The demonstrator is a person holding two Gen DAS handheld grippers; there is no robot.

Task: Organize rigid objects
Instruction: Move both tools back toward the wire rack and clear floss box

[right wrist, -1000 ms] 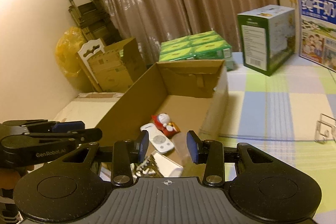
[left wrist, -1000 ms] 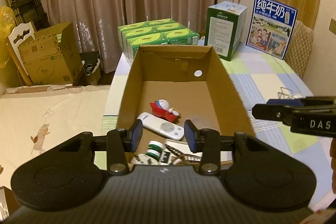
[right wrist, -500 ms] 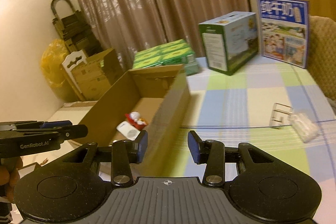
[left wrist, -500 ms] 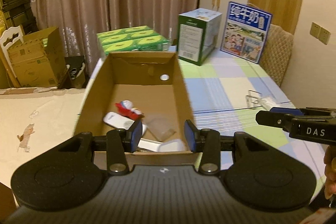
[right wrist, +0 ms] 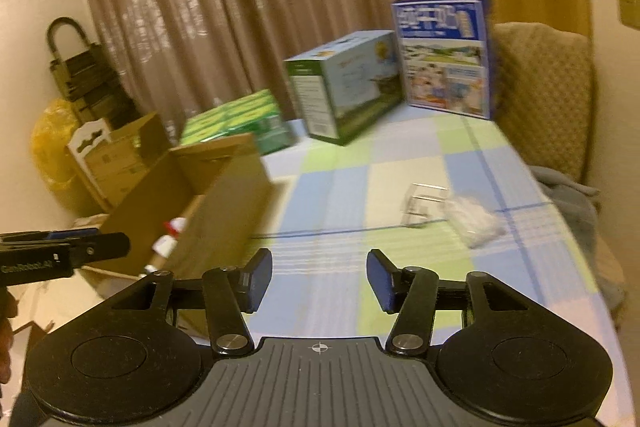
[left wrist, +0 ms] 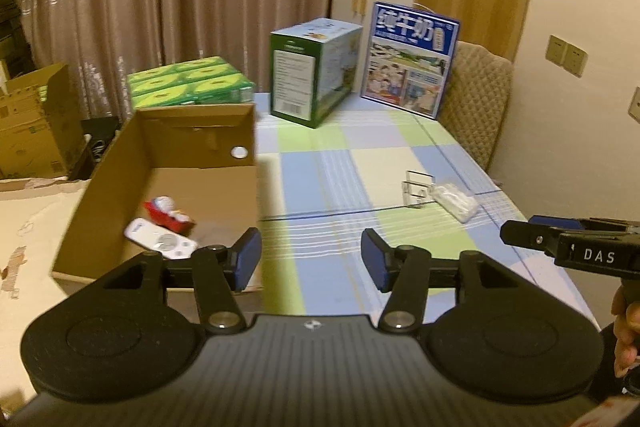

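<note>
Now the left gripper (left wrist: 311,255) and right gripper (right wrist: 319,274) have just been opening, with nothing between their jaws. Both hang over the checked tablecloth (left wrist: 332,183) beside the cardboard box (left wrist: 100,187). Past them, right of the box, lies a clear plastic holder (left wrist: 418,189).

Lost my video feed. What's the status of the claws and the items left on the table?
Both claws empty, just opening. Clear rack and plastic bag lie ahead on tablecloth. Nothing in the way.
</note>
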